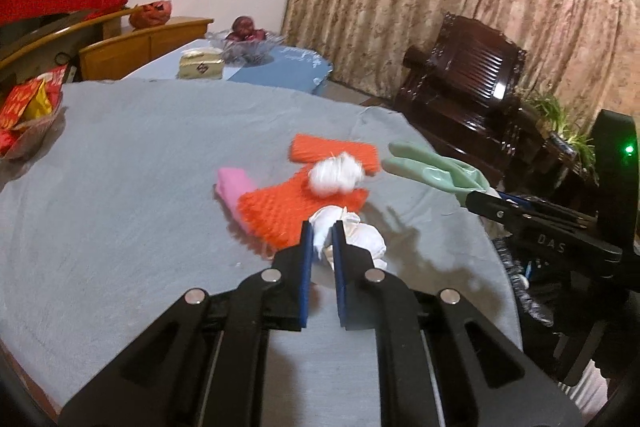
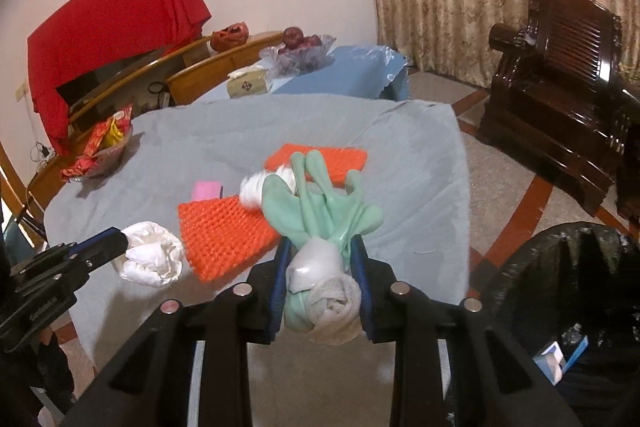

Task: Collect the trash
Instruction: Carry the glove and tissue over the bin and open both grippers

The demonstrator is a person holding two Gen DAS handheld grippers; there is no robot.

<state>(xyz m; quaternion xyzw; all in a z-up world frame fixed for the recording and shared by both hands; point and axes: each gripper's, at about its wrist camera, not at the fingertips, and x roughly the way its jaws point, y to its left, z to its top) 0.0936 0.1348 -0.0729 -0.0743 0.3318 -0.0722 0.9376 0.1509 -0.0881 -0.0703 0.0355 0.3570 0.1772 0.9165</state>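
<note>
My left gripper (image 1: 323, 229) is shut on a crumpled white tissue (image 1: 356, 233), held a little above the grey-clothed table (image 1: 120, 187). My right gripper (image 2: 321, 243) is shut on a pale green rubber glove (image 2: 320, 199) whose fingers hang forward. Each gripper shows in the other's view: the left gripper (image 2: 122, 241) with the tissue (image 2: 154, 259), the right gripper (image 1: 472, 201) with the glove (image 1: 432, 167). Two orange spiky mats (image 2: 224, 231) (image 2: 320, 157), a white wad (image 2: 254, 189) and a pink block (image 2: 206, 190) lie on the cloth.
A black trash bag (image 2: 580, 287) stands open on the floor at lower right, with some litter inside. A bowl of red snack packets (image 2: 104, 151) sits at the table's left. Beyond are a tissue box (image 2: 248, 83), a fruit bowl (image 2: 298, 53) and a dark wooden armchair (image 2: 560, 87).
</note>
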